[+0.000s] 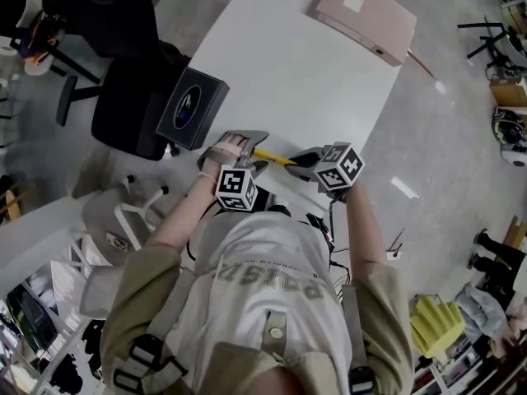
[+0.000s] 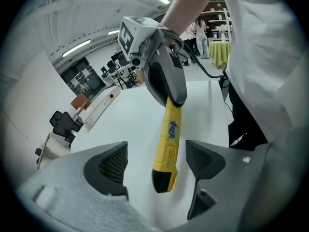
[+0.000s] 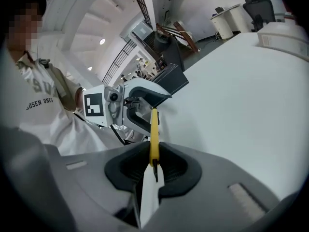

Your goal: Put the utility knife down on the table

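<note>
The yellow utility knife (image 1: pixel 274 158) hangs over the near edge of the white table (image 1: pixel 288 64), between both grippers. My right gripper (image 1: pixel 303 161) is shut on its blade end; in the right gripper view the yellow handle (image 3: pixel 153 134) runs out from the closed jaws (image 3: pixel 153 170) toward the left gripper (image 3: pixel 142 103). My left gripper (image 1: pixel 239 142) is open. In the left gripper view the knife's black butt end (image 2: pixel 164 180) lies between the wide jaws (image 2: pixel 159 162), and neither pad touches it. Whether the butt rests on the table (image 2: pixel 130 124) I cannot tell.
A flat beige box (image 1: pixel 365 16) lies at the table's far end. A black box with a blue logo (image 1: pixel 192 105) sits at the table's left edge, beside a black office chair (image 1: pixel 123 72). White racks stand on the floor at lower left.
</note>
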The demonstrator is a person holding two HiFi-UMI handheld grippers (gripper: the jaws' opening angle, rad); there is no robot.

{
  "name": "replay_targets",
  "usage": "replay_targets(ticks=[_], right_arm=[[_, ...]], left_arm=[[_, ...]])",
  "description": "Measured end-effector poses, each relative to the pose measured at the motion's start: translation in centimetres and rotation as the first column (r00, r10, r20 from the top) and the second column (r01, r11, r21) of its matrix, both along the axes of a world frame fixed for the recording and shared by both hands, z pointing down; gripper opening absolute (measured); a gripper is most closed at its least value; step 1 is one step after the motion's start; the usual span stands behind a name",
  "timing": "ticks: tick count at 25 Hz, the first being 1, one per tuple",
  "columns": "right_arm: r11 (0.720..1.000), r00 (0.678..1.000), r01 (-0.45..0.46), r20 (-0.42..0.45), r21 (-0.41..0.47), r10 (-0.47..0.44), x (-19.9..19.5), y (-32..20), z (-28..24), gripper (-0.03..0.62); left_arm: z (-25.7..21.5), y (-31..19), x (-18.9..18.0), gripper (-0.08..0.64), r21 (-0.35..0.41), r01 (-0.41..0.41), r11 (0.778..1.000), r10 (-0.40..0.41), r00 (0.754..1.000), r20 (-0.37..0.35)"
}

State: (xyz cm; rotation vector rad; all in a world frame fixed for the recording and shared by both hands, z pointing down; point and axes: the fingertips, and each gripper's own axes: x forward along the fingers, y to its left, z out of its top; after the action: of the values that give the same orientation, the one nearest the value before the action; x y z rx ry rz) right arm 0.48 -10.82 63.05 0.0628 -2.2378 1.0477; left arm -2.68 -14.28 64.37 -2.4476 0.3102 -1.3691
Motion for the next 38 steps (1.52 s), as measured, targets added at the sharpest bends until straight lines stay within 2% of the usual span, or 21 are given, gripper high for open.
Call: replay_targets(ticks=[9,14,18,21,23,27,32,38], right_arm=[[0.991,0.999,0.007,0.035,-0.132,-0.002,-0.3,0.1,1.3,0.061],[0.98,0.999,-0.007,0.041,-0.198,0.015,0.0,0.1,2.2,0.061],[0.974,0.999,-0.001,0.048,-0.226,0.013,0.0,0.1,2.5,0.061],[0.971,0.998,-0.01,0.051,-0.238,0.023,0.0,-0.3,2.6,0.061],[0.971,0.999,-0.011,0.048,-0.239,0.023,0.1,-0.5,2.7,0.061],[0.981,1.0,0.011,0.017,-0.196,-0.008,0.1,-0.5,3.0,0.062],[0.997,0.999,0.033,-0.039,-0.07,-0.036,0.1,-0.8,3.2,0.063],[0.995,0.988,0.085,-0.131,0.058,-0.077,0.3,-1.0,3.7,0.069]], left_arm=[[1.6,1.3,-1.2,0.379,0.002,-0.034,0.999,0.034,0.998,0.056],[1.6,1.3,-1.2,0.237,0.042,-0.038,0.998,0.035,0.997,0.064],[2.4,1.2,-1.1,0.229,0.042,-0.052,0.998,0.048,0.995,0.086],[2.6,1.2,-1.1,0.177,0.048,-0.053,0.997,0.048,0.993,0.104],[2.6,1.1,-1.1,0.167,0.048,-0.05,0.998,0.044,0.993,0.112],[3.0,0.9,-1.2,0.153,0.011,-0.03,0.999,0.028,0.99,0.138],[3.7,0.7,-1.3,0.135,-0.038,-0.025,0.999,0.032,0.984,0.175],[4.3,0.7,-1.1,0.129,-0.085,-0.031,0.996,0.049,0.976,0.21]])
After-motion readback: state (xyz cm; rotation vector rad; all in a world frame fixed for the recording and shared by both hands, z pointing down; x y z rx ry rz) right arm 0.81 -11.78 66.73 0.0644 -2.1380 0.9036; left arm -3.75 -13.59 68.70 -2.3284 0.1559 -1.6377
